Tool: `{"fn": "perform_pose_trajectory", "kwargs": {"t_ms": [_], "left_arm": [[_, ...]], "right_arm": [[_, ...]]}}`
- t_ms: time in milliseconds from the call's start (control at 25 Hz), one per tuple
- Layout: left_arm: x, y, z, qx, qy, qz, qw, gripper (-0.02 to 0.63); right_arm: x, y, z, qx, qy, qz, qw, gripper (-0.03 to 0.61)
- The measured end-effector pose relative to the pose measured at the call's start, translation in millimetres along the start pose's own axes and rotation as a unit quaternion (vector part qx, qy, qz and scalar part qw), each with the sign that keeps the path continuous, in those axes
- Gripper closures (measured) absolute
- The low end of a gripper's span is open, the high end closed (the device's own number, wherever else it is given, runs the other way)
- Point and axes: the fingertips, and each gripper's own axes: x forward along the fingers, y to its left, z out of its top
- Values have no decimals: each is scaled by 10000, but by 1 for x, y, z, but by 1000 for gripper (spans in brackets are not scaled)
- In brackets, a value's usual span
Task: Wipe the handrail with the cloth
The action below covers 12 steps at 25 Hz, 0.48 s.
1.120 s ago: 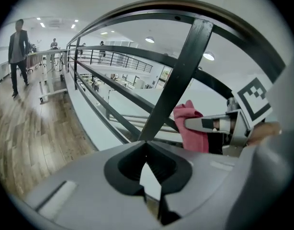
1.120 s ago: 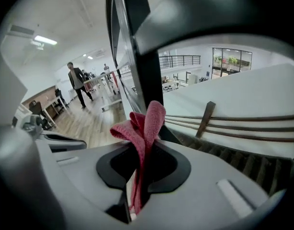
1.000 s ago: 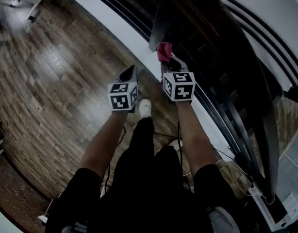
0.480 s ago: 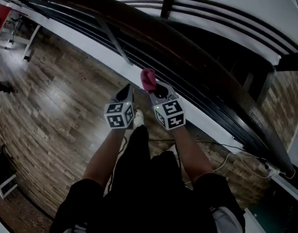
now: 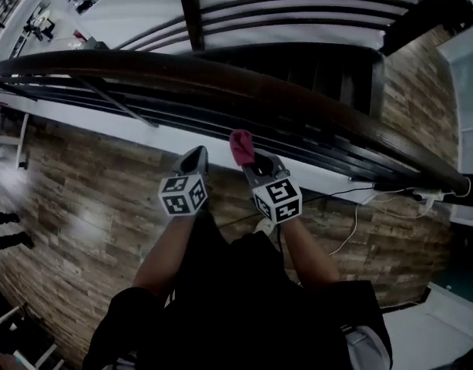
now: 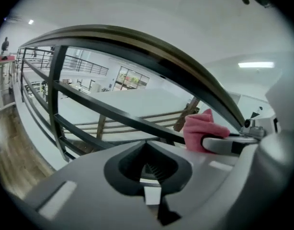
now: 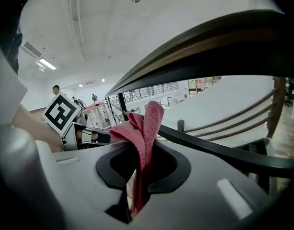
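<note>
A long dark wooden handrail [image 5: 244, 87] curves across the head view above both grippers. My right gripper [image 5: 250, 159] is shut on a pink cloth [image 5: 240, 146], whose bunched top pokes up just below the rail and apart from it. In the right gripper view the cloth [image 7: 143, 128] is pinched between the jaws, with the handrail [image 7: 209, 40] arching overhead. My left gripper [image 5: 196, 155] hangs beside it on the left, shut with nothing in it. In the left gripper view, the handrail [image 6: 137, 44] sweeps overhead and the cloth [image 6: 199, 127] shows at right.
Dark metal rails and balusters [image 5: 105, 99] run under the handrail. Beyond it a stairwell [image 5: 329, 72] drops away. A wood plank floor [image 5: 75, 230] lies below, with a white cable [image 5: 352, 222] trailing at right. The person's dark trousers [image 5: 229, 299] fill the bottom of the view.
The head view has swung round, so the handrail now runs across the top instead of diagonally. Both grippers stay side by side below it. The cloth remains clamped in the right one.
</note>
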Motion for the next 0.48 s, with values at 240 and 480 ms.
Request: {"fn": "perform_pose_trajectory", "kwargs": {"t_ms": [240, 480], "left_arm": [[19, -97, -13, 478, 139, -711, 9962, 614], [46, -212, -58, 911, 486, -1538, 9827, 614]], "right_arm": [[-90, -48, -25, 455, -323, -751, 9956, 528], [-189, -97, -72, 969, -443, -1542, 9823, 528]]}}
